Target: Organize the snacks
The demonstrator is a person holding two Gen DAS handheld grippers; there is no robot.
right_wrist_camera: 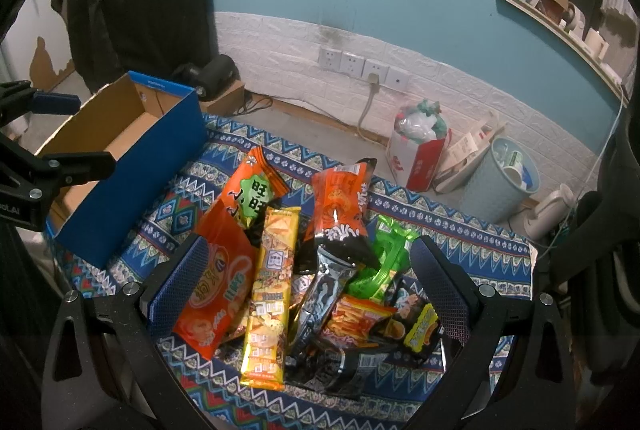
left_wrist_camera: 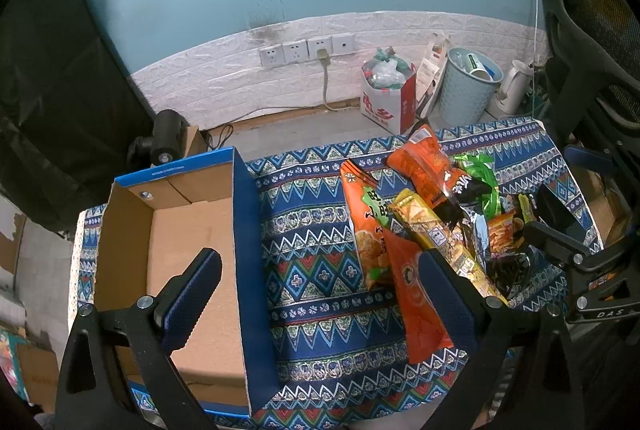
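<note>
Your right gripper (right_wrist_camera: 304, 282) hangs wide open and empty over the snack pile (right_wrist_camera: 296, 270) at the right end of the patterned cloth (right_wrist_camera: 460, 242); your left gripper (left_wrist_camera: 316, 290), equally spread, straddles the empty cardboard box's (left_wrist_camera: 192, 238) right wall. Sorting looks unstarted: next, close on one packet, likely the long yellow one (right_wrist_camera: 272, 294).

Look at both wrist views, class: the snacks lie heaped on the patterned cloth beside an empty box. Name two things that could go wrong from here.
1. The packets overlap: the long yellow packet lies across others, so the open right gripper may drag neighbours along.
2. The pile sits near the table's right edge; a nudged green packet might slide off instead of reaching the box.
</note>
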